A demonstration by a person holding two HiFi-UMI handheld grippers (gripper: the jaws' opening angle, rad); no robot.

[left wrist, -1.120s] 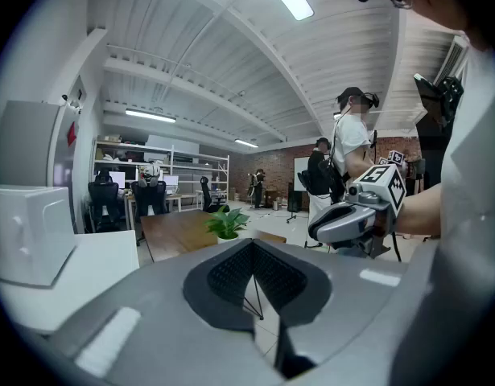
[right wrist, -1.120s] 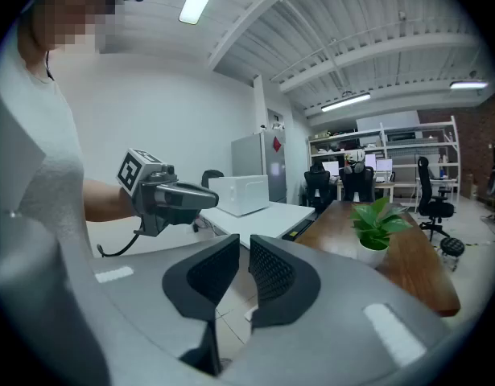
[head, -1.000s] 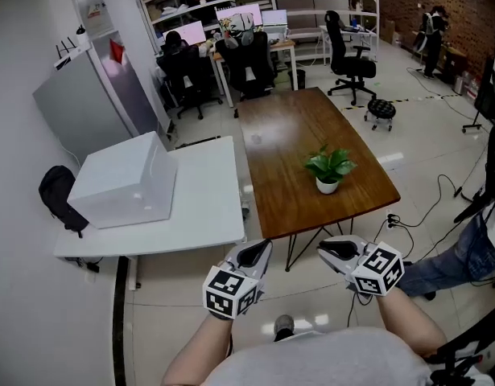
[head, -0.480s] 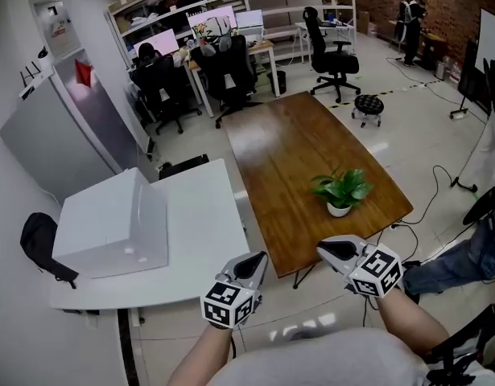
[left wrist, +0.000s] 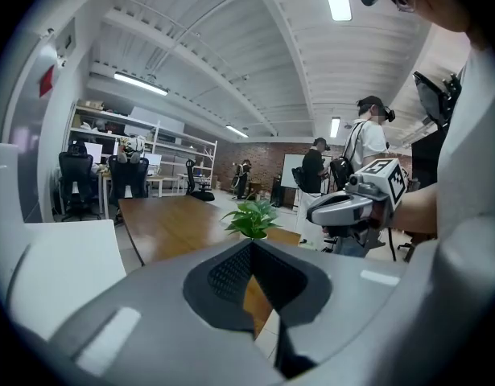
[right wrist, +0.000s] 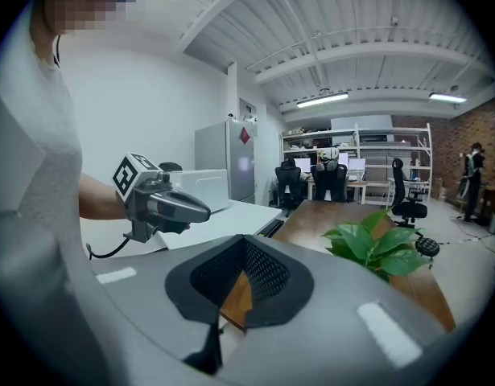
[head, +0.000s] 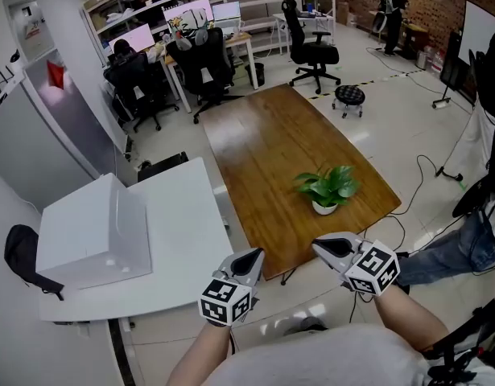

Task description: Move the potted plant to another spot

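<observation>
A small green potted plant (head: 326,187) in a white pot stands near the front right corner of the brown wooden table (head: 263,135). Both grippers hang in the air just short of the table's near edge, and neither touches the plant. My left gripper (head: 253,256) is shut with nothing in it, left of the plant. My right gripper (head: 323,247) is shut and empty, straight in front of the pot. The left gripper view shows the plant (left wrist: 252,215) beyond the closed left gripper (left wrist: 252,244). In the right gripper view the plant (right wrist: 377,246) is ahead to the right of the right gripper (right wrist: 245,240).
A white table (head: 187,240) with a large white box (head: 90,232) adjoins the wooden table on the left. A seated person's legs (head: 452,252) and floor cables lie to the right. Office chairs, desks and a stool (head: 349,95) stand behind.
Both grippers have moved forward to the near edge of the wooden table, and the plant now sits closer in front of them. The plant has not moved on the table.
</observation>
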